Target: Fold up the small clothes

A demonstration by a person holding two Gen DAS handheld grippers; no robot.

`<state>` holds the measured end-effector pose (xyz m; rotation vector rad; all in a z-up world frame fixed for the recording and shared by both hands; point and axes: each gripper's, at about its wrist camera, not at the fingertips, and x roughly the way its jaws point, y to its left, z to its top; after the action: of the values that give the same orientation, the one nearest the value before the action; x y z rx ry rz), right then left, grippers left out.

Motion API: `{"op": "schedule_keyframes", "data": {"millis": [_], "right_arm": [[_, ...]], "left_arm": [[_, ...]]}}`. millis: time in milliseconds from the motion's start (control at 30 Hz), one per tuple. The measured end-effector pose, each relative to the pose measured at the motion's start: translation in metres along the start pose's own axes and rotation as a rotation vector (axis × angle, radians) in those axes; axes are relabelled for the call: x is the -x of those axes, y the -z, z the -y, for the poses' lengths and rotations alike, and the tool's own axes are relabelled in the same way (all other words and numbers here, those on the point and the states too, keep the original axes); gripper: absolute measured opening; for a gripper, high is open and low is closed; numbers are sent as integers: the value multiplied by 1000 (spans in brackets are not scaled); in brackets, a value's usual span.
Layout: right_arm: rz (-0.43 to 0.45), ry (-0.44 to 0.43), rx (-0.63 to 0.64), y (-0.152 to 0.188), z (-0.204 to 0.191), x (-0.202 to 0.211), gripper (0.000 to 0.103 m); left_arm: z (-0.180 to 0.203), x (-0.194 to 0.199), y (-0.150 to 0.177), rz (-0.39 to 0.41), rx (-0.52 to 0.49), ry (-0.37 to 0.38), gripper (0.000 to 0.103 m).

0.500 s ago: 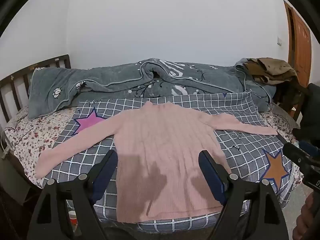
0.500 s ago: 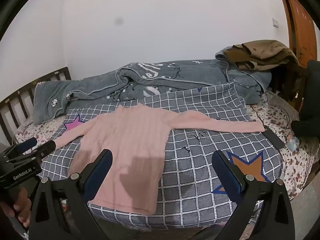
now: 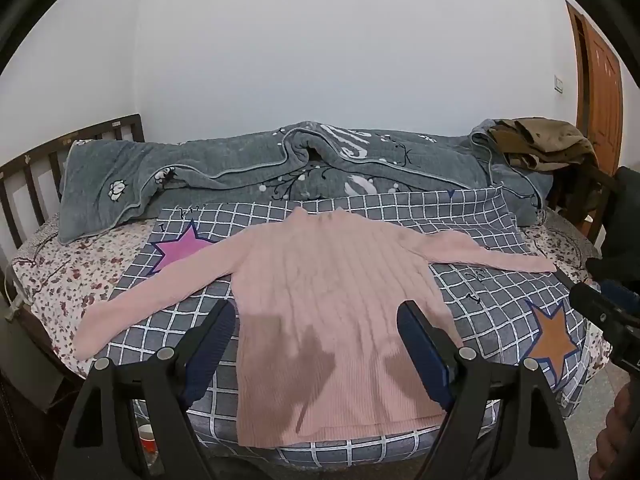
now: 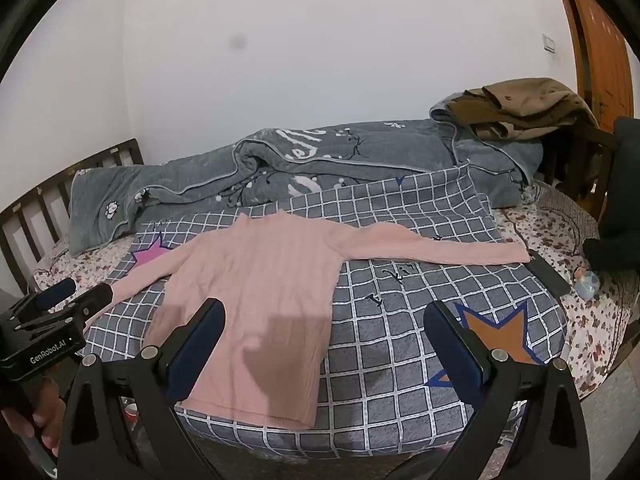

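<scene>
A pink ribbed sweater (image 3: 332, 300) lies flat on a grey checked cover (image 3: 500, 312), both sleeves spread out, hem toward me. It also shows in the right wrist view (image 4: 260, 292). My left gripper (image 3: 316, 320) is open and empty, hovering above the sweater's lower body. My right gripper (image 4: 324, 320) is open and empty, above the sweater's right hem edge and the cover. The left gripper also shows at the left edge of the right wrist view (image 4: 64, 300); the right gripper shows at the right edge of the left wrist view (image 3: 600, 312).
A rumpled grey quilt (image 3: 280, 172) lies along the wall. Brown clothes (image 3: 540, 144) are piled at the back right. A dark phone (image 4: 548, 276) and a small bottle (image 4: 586, 284) lie on the floral sheet at right. A wooden headboard (image 3: 24, 184) stands at left.
Both views have shifted very slightly; the grippers stay open and the sweater has not moved.
</scene>
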<state>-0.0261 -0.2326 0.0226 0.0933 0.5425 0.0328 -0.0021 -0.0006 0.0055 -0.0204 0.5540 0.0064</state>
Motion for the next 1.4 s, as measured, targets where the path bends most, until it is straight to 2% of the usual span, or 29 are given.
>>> {"op": "schedule_keyframes", "data": {"millis": [1400], "right_arm": [[17, 1, 9, -3, -5, 4, 98]], "left_arm": [[-7, 6, -8, 15, 9, -7, 82]]}}
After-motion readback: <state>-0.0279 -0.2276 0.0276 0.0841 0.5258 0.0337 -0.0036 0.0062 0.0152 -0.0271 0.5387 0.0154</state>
